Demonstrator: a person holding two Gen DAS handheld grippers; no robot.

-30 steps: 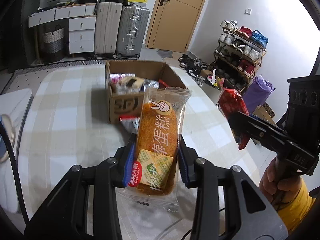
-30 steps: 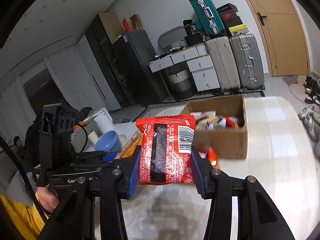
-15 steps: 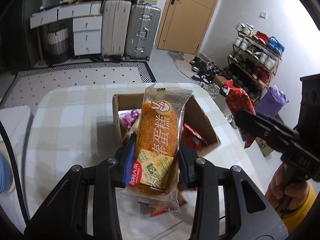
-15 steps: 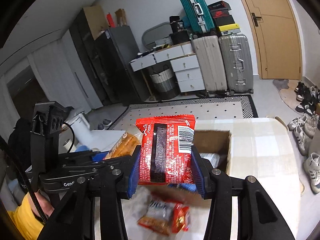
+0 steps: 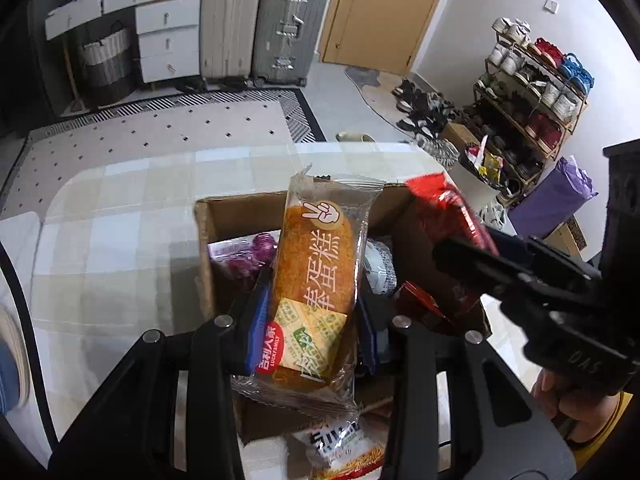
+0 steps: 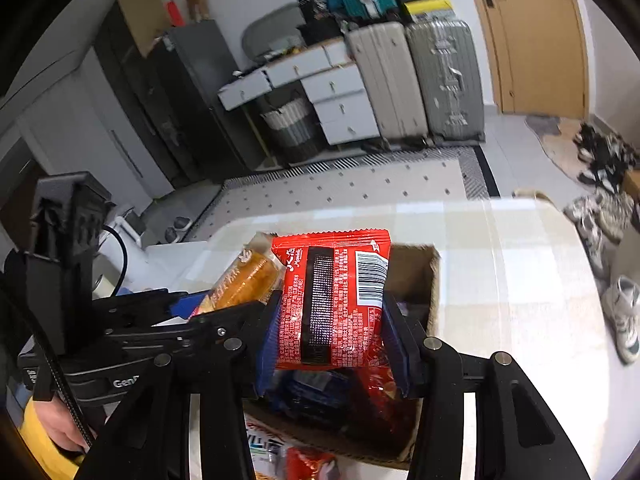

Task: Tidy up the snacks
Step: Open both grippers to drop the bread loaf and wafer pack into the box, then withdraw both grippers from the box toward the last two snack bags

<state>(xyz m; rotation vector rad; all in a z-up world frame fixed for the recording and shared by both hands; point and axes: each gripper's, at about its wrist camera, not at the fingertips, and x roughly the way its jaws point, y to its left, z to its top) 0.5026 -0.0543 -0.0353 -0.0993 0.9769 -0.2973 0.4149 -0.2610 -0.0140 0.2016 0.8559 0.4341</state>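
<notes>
My left gripper (image 5: 310, 320) is shut on an orange cake in a clear wrapper (image 5: 316, 276) and holds it over the open cardboard box (image 5: 204, 256). My right gripper (image 6: 334, 336) is shut on a red snack packet (image 6: 334, 296), also over the box (image 6: 434, 280). The red packet shows in the left wrist view (image 5: 444, 212), and the cake shows in the right wrist view (image 6: 244, 276). The box holds several snack packs, purple, white, blue and red.
The box stands on a checked tablecloth (image 5: 104, 248). A snack pack (image 5: 340, 448) lies on the table in front of the box. Beyond the table's far edge are a rug, suitcases, drawers and a shoe rack (image 5: 536, 84).
Both grippers have moved forward with their packets and now hang over the box, which looks nearer and lower in both views. Both grips are unchanged.
</notes>
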